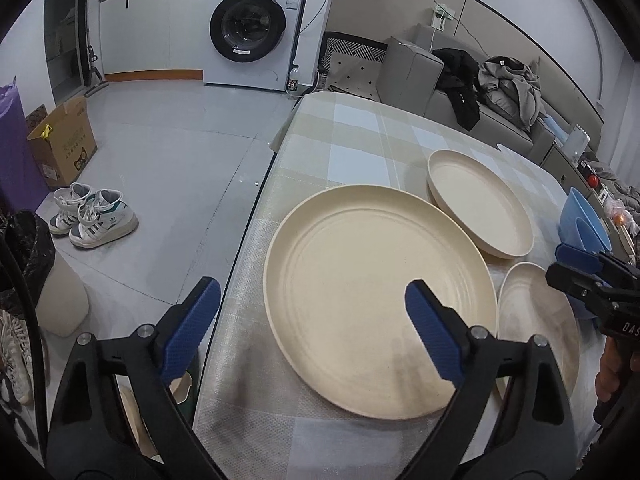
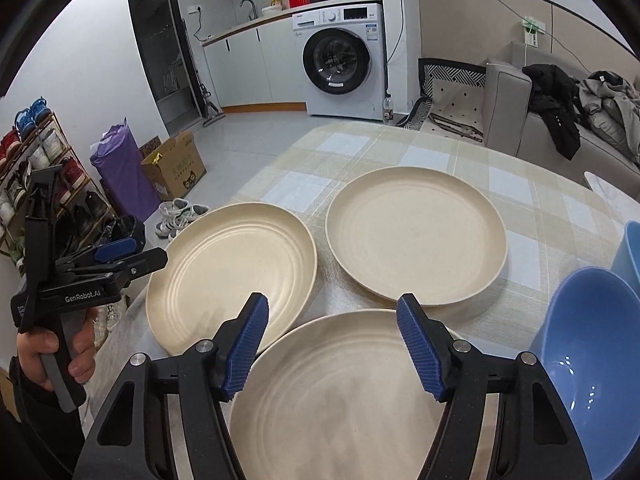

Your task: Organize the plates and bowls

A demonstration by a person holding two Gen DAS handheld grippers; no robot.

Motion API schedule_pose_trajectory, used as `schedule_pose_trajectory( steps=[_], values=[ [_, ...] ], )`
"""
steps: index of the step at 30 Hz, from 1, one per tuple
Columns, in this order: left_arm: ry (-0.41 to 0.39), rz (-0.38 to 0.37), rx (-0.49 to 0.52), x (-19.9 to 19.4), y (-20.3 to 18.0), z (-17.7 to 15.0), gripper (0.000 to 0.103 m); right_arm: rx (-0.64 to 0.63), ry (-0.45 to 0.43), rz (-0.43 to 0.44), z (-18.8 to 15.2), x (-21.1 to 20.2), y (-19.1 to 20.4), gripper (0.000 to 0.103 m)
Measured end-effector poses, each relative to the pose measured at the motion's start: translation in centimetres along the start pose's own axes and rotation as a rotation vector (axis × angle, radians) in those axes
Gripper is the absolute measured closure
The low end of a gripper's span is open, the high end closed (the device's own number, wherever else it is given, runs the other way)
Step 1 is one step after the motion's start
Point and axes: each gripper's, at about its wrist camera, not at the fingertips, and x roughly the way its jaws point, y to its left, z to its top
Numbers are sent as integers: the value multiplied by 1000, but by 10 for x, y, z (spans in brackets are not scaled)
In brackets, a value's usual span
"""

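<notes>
Nearest my right gripper (image 2: 333, 344), spread and empty, lay a cream plate (image 2: 340, 396) just below its fingers; two more plates beyond, blue bowls (image 2: 592, 360) to its right. Left gripper (image 1: 312, 316) hung spread over its plate (image 1: 376, 300). I judged a rim pinch best, lifting level.

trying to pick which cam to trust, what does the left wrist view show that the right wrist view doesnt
Only the left wrist view shows the left gripper's own open fingers from behind, and a cream bin on the floor below the table edge.

Only the right wrist view shows the shoe rack, the sink tap on the counter, and the near blue bowl in full.

Both share three cream plates: the ridged plate by the table edge, the smooth plate beyond it, and the nearest plate under the right gripper. Both also show the washing machine.
</notes>
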Motion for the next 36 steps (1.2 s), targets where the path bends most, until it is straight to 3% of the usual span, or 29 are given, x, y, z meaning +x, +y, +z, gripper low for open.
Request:
schedule_pose_trajectory(
  steps=[11, 19, 31, 36],
  values=[
    [56, -8, -7, 22, -2, -3, 24, 0, 59, 25, 6, 34, 3, 42],
    [76, -14, -1, 27, -3, -5, 27, -32, 93, 23, 7, 51, 16, 43],
    [103, -7, 19, 31, -3, -7, 38, -84, 143, 12, 14, 82, 35, 47],
    [116, -4, 20, 35, -1, -8, 48, -74, 152, 11, 13, 87, 33, 51]
  ],
)
